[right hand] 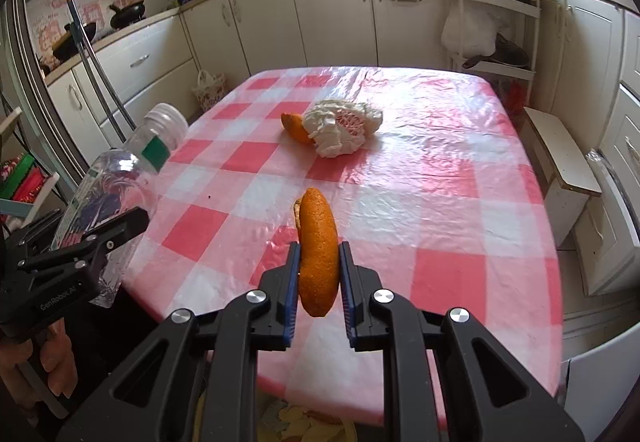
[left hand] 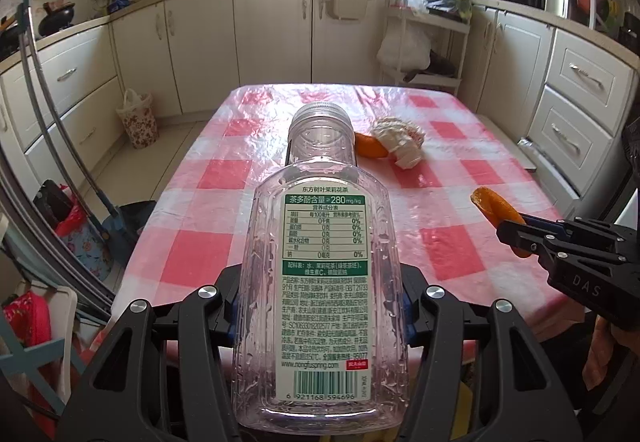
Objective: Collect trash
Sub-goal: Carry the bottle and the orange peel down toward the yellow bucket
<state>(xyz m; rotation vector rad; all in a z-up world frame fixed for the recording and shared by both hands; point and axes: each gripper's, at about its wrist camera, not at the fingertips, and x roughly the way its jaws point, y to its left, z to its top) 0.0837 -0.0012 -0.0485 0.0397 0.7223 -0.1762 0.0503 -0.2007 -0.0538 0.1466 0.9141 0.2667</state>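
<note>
**Two pieces of trash being carried off the checked table**

A kitchen table (right hand: 420,170) under a pink-and-white checked cloth is being shown, ringed by cream cabinets.

Taken left to right from the crumpled paper wrapper (right hand: 344,128) as landmark: well to its left, off the table's near-left corner, an empty clear bottle (left hand: 320,282) is being clamped across its body by the left gripper (left hand: 320,306), jaws about half open around it. Touching the wrapper's left side, one orange peel (right hand: 294,127) is being left on the cloth. Nearer than the wrapper, above the cloth, a second peel (right hand: 318,254) is being pinched by the right gripper (right hand: 320,274), jaws nearly closed.

Counted: one bottle, one wrapper, two peels.

The carrying step is judged to be under way; a bin is being called for next, then a return for the wrapper and peel.
</note>
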